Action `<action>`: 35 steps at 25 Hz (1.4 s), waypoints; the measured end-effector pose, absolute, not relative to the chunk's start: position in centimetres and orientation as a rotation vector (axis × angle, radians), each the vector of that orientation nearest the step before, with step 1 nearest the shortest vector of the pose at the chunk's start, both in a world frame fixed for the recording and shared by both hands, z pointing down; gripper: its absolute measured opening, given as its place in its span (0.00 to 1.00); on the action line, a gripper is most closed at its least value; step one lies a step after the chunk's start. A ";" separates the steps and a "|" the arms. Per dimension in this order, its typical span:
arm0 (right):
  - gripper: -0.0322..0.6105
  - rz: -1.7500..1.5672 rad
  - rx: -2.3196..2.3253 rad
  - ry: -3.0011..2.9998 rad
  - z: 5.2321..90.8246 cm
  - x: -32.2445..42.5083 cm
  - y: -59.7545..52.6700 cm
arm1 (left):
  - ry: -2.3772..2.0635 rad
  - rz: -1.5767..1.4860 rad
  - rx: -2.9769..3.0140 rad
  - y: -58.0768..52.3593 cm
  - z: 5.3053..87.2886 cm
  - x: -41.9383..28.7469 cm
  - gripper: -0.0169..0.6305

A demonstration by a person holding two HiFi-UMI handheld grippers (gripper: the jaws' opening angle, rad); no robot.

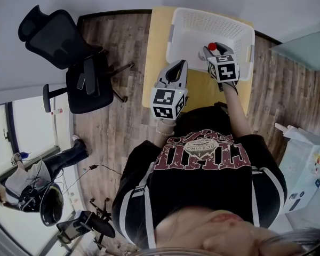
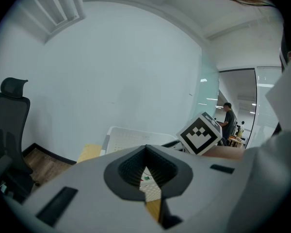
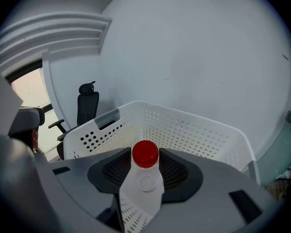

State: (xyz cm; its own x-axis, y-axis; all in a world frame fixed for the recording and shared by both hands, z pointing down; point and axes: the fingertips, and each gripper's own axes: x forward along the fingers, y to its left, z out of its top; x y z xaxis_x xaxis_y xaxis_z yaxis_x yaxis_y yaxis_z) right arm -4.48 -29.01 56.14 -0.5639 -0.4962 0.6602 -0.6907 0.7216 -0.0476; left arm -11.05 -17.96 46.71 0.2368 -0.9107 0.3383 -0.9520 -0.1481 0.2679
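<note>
A small clear bottle (image 3: 144, 181) with a red cap (image 3: 145, 153) stands upright between the jaws of my right gripper (image 3: 145, 165), which is shut on it. In the head view, this right gripper (image 1: 216, 49) holds the bottle's red cap (image 1: 212, 46) over the inside of a white perforated basket (image 1: 188, 23) on a yellow table (image 1: 156, 41). My left gripper (image 1: 178, 64) hovers over the table beside the basket's near left corner. Its jaws meet at the tips with nothing between them, so the left gripper (image 2: 146, 149) is shut. The basket (image 2: 121, 139) lies just ahead of it.
A black office chair (image 1: 69, 57) stands on the wooden floor left of the table. A seated person (image 1: 48, 169) and tripod gear (image 1: 88, 223) are at lower left. A pale cabinet (image 1: 309, 164) stands at right. A grey wall runs behind the basket.
</note>
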 end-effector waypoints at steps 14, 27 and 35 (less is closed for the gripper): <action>0.31 0.409 0.937 -2.270 56.3 -4.9 -29.3 | -1.719 0.120 2.085 -17.7 46.6 -12.1 0.10; 0.31 0.344 0.966 -2.261 55.8 -3.6 -29.2 | -1.728 0.113 2.085 -16.9 46.1 -11.7 0.10; 0.31 0.354 0.967 -2.275 55.5 -3.3 -29.0 | -1.719 0.114 2.099 -16.8 45.8 -11.2 0.10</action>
